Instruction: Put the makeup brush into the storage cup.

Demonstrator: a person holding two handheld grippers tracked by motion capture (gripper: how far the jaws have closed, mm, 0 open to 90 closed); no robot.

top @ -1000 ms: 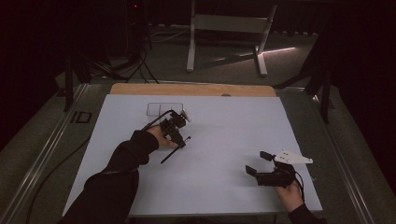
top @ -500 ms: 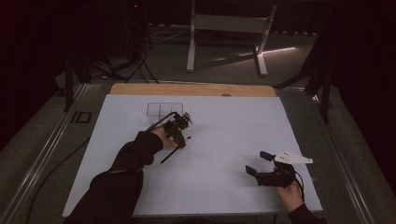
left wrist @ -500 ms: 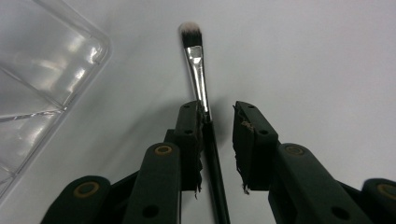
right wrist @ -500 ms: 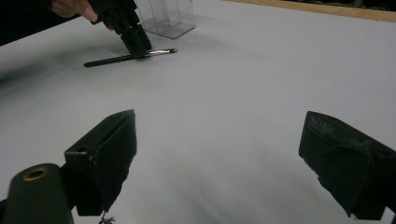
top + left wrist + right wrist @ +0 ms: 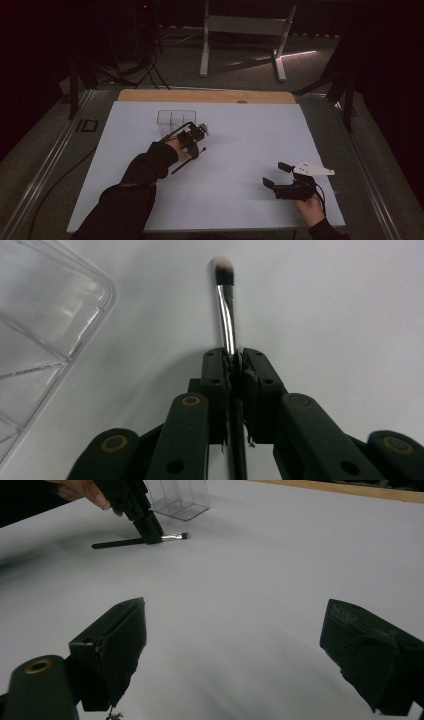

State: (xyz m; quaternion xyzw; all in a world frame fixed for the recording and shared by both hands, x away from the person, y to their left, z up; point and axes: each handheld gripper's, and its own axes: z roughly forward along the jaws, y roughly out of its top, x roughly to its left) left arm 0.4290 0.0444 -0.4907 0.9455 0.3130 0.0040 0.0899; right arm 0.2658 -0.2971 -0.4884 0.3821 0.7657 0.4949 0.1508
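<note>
Setting: a lab or recording studio, dimly lit, walls lost in darkness.

Desk (image 5: pixel 320 125): covered by a plain white sheet, a strip of wood left bare along the far edge; metal rails are seen along both sides.

Floor: grey, seen beyond the desk. A white metal stand (image 5: pixel 242 30) is placed on it, with a streak of light beside its foot.

Cables (image 5: pixel 145 70): black, bundled on the floor at the far left near dark stands; one more is run along the desk's left side.

Equipment: camera-bearing tongs are held in both hands over the sheet, a staged, instrumented workspace being indicated rather than a home or shop.
</note>
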